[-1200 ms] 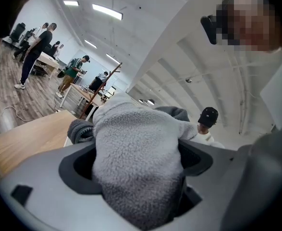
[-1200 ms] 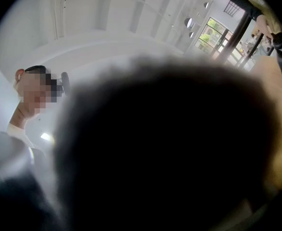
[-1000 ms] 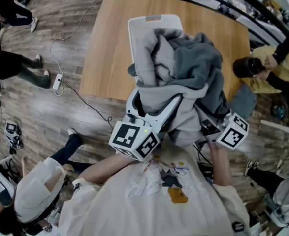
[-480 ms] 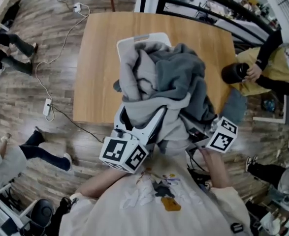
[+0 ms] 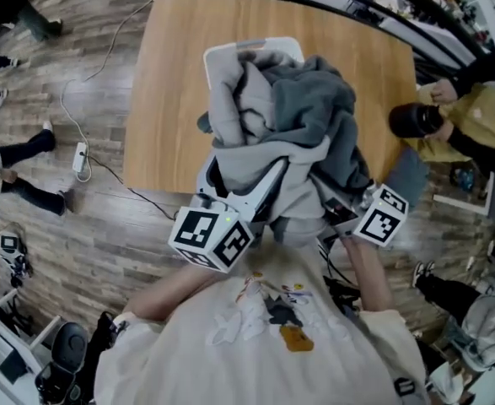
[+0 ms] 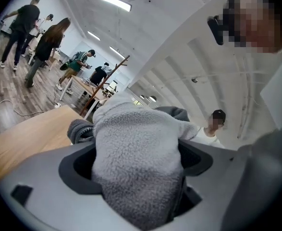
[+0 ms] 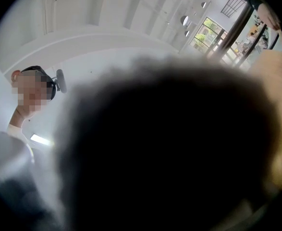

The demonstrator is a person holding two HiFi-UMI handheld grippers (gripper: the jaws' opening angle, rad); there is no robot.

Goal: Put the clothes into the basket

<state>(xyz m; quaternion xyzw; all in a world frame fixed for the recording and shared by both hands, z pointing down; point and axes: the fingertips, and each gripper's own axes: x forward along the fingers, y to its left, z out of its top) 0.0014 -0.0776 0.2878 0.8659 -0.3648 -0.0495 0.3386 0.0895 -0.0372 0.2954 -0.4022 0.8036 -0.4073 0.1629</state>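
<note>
The left gripper [image 6: 137,170] is clamped on light grey fleece from the clothes [image 5: 289,121], heaped over the white basket [image 5: 230,53] at 12 o'clock on the wooden table [image 5: 171,83]. Dark cloth buries the right gripper [image 5: 340,205] at 4 o'clock, so its grip cannot be told.

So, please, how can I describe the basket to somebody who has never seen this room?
Find the wooden table in the middle of the head view. On it, mostly hidden behind the heap of grey clothes, a rounded rim shows at the far side: that is the basket. It is the only white, hard thing there.
</note>
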